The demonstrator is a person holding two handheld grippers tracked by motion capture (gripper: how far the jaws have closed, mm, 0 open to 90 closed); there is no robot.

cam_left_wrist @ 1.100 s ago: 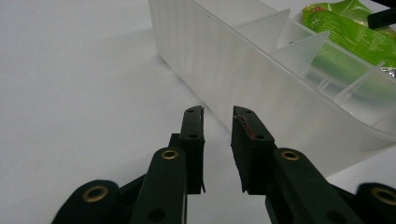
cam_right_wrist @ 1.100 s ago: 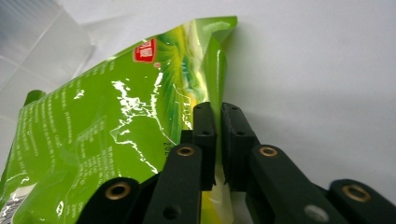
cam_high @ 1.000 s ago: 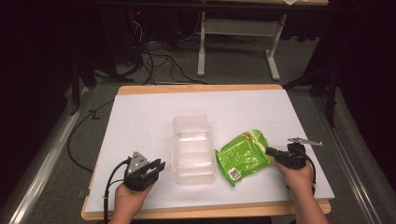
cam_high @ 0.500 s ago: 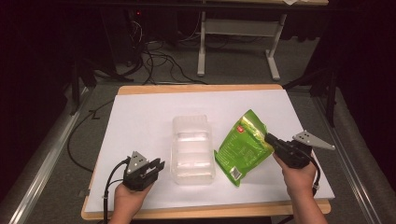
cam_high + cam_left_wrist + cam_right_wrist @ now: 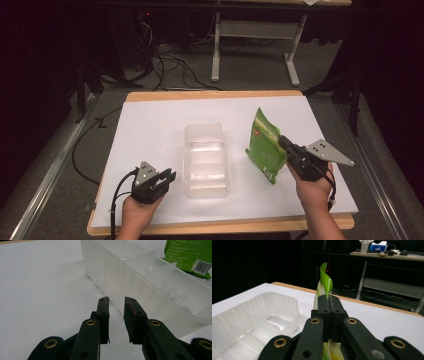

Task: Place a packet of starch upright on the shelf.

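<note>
On the white-topped table with a pale wooden rim (image 5: 150, 125), a clear plastic tray with moulded compartments (image 5: 206, 159) lay about centre, its long axis running away from the person. Right gripper (image 5: 283, 143) had its jaws pressed together on the edge of a flat green foil snack pouch (image 5: 264, 145); in the right gripper view the pouch's film (image 5: 325, 280) stood up between the closed pads, twisted slightly at the top. In the high view the pouch hung edge-up, clear of the table or barely so (cannot tell), just to the right of the tray and not over it.

Left gripper (image 5: 169, 175) rested low beside the tray's near left corner, jaws parted a little with nothing between them; the left gripper view showed the fingertips (image 5: 103, 305) short of the tray's side wall (image 5: 120, 282), not touching.

Judgement: step in hand was the carry, pouch picked up but not yet placed. Next move would call for swinging the pouch leftward over the tray and laying it flat before release. The limp film could fold or catch on a divider. The left gripper looked placed to steady the tray.
</note>
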